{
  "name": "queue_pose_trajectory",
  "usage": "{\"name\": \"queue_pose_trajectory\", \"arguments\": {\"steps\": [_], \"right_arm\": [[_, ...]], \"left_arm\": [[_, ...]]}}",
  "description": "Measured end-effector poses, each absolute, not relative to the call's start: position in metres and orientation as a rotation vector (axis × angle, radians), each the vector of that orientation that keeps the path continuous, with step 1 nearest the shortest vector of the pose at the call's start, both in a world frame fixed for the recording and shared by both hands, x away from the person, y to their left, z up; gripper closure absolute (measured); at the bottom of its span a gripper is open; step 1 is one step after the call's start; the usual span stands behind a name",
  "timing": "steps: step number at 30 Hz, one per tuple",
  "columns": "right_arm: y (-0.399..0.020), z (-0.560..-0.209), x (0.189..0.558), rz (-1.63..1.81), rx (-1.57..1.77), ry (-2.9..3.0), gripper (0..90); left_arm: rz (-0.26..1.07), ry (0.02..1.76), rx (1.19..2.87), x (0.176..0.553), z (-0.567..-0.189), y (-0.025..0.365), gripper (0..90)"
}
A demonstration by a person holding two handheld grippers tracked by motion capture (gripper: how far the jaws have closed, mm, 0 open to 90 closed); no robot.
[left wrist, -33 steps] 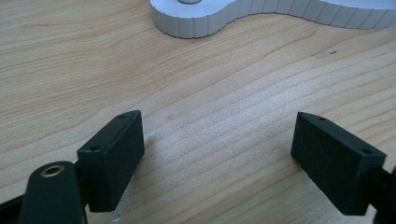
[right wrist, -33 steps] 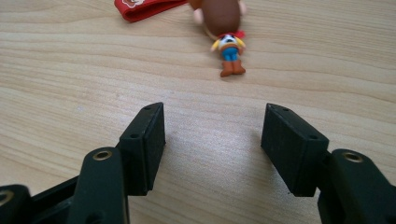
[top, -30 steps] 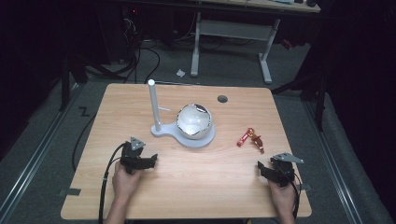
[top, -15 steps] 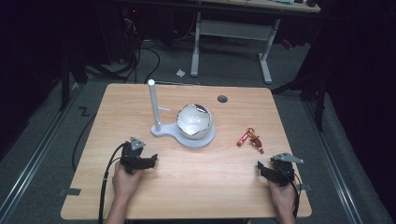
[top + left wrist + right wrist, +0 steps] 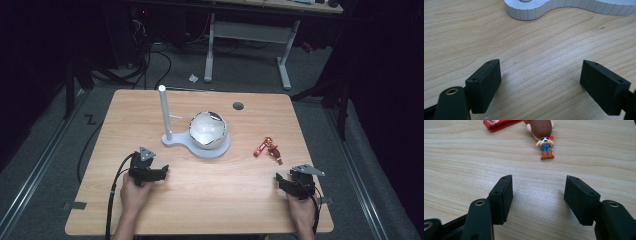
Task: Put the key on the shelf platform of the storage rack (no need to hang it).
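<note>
A small toy figure (image 5: 273, 151) with a brown hat and a red strap (image 5: 261, 146) lies on the wooden table, right of centre. In the right gripper view the figure (image 5: 544, 137) lies just beyond my jaws, the red strap (image 5: 499, 123) to its left. My right gripper (image 5: 281, 183) rests near the front right corner; its jaws (image 5: 537, 195) are open, have just been closing a little, and hold nothing. My left gripper (image 5: 161, 173) sits at the front left, open (image 5: 540, 82) over bare wood, with the white stand's base (image 5: 564, 8) ahead of it.
A white stand with an upright post (image 5: 163, 112) and a flat base (image 5: 220, 150) carries a shiny round bowl (image 5: 207, 129) mid-table. A dark round grommet (image 5: 238, 106) sits near the far edge. Cables trail off the front edge from both grippers.
</note>
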State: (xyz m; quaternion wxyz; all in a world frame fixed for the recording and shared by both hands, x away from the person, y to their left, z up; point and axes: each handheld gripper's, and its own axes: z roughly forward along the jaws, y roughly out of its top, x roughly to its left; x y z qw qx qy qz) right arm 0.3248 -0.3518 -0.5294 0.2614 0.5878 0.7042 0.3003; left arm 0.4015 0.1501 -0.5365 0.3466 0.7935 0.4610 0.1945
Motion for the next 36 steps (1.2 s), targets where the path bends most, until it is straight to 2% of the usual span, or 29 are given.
{"name": "queue_pose_trajectory", "arguments": {"steps": [14, 36], "right_arm": [[-0.356, -0.514, 0.322, 0.892, 1.593, 1.904, 43.6], [-0.340, -0.500, 0.377, 0.841, 1.500, 1.950, 44.4]], "left_arm": [[0.504, 1.196, 2.059, 0.402, -0.537, 0.150, 17.4], [0.505, 1.195, 2.060, 0.402, -0.537, 0.150, 17.4]]}}
